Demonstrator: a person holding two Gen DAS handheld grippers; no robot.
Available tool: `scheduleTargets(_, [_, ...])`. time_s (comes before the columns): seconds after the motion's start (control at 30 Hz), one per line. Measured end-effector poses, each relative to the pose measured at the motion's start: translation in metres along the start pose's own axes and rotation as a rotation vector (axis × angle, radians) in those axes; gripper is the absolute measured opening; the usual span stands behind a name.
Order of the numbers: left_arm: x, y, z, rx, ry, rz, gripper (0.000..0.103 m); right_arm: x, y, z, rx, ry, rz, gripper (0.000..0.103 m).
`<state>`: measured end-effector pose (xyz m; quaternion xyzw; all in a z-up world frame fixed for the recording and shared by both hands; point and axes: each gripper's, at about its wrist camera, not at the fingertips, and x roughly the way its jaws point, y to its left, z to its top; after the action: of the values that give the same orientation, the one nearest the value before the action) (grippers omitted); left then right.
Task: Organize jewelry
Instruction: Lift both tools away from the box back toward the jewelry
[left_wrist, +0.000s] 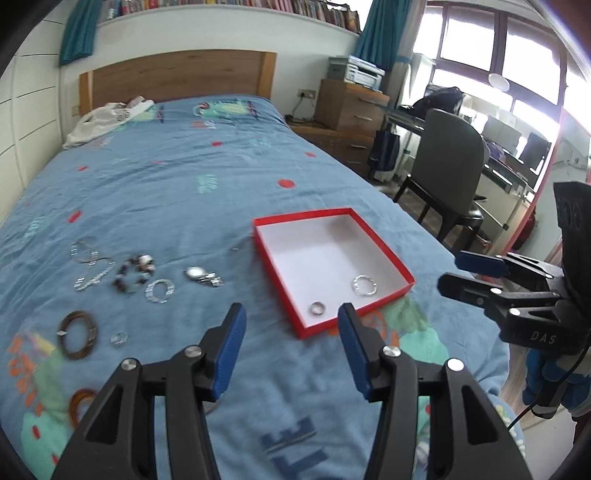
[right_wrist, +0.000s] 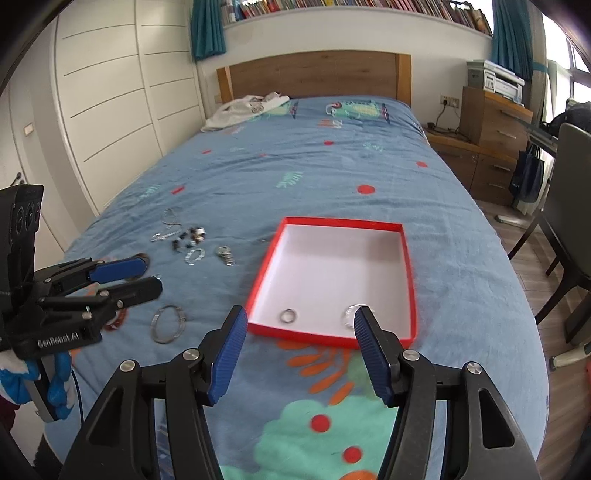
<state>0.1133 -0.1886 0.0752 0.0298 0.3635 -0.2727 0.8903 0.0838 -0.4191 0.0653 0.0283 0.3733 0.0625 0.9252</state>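
A red box (left_wrist: 373, 242) with a white inside lies on the blue bedspread; it also shows in the right wrist view (right_wrist: 404, 254). In it are a small silver ring (left_wrist: 318, 308) (right_wrist: 288, 315) and a silver bracelet (left_wrist: 364, 285) (right_wrist: 349, 314). Left of the box lie a watch (left_wrist: 202, 275) (right_wrist: 226, 254), a beaded bracelet (left_wrist: 135, 273), silver chains (left_wrist: 90, 266), a silver band (left_wrist: 159, 290), a brown bangle (left_wrist: 77, 334) and a small ring (left_wrist: 119, 338). My left gripper (left_wrist: 291, 350) (right_wrist: 127, 277) is open and empty. My right gripper (right_wrist: 301, 354) (left_wrist: 452, 273) is open and empty at the box's near edge.
A silver bangle (right_wrist: 168, 324) lies near the left gripper. A white cloth (right_wrist: 243, 105) lies by the wooden headboard. To the right of the bed stand a chair (left_wrist: 447, 166), a desk and wooden drawers (right_wrist: 491, 140). Wardrobe doors (right_wrist: 110, 92) line the left.
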Motion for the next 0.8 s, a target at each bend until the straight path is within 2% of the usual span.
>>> scheduleTargets(0.27, [-0.082,0.05,-0.014,-0.035,-0.083,0.094,0.051,-0.035,0.046,-0.004,-0.031,-0.065,0.024,0.06])
scheduleTargets(0.47, [-0.124,0.1,-0.026,-0.066,-0.111,0.184,0.051,-0.053,0.079,-0.002,-0.051,-0.103,0.044,0.061])
scheduleTargets(0.5, [-0.128,0.109,-0.03,-0.078,-0.11,0.195,0.051,-0.054,0.085,-0.001,-0.054,-0.108,0.047,0.062])
scheduleTargets(0.57, [-0.133,0.13,-0.039,-0.107,-0.105,0.231,0.053,-0.053,0.094,-0.002,-0.057,-0.117,0.054,0.071])
scheduleTargets(0.6, [-0.133,0.137,-0.044,-0.116,-0.101,0.246,0.057,-0.052,0.1,-0.002,-0.06,-0.119,0.059,0.073])
scheduleTargets(0.7, [-0.127,0.156,-0.066,-0.153,-0.076,0.266,0.062,-0.04,0.113,-0.004,-0.068,-0.112,0.081,0.076])
scheduleTargets(0.77, [-0.115,0.169,-0.083,-0.183,-0.044,0.281,0.062,-0.028,0.121,-0.007,-0.068,-0.097,0.094,0.084])
scheduleTargets(0.8, [-0.112,0.174,-0.089,-0.19,-0.034,0.286,0.063,-0.023,0.125,-0.009,-0.069,-0.091,0.096,0.085])
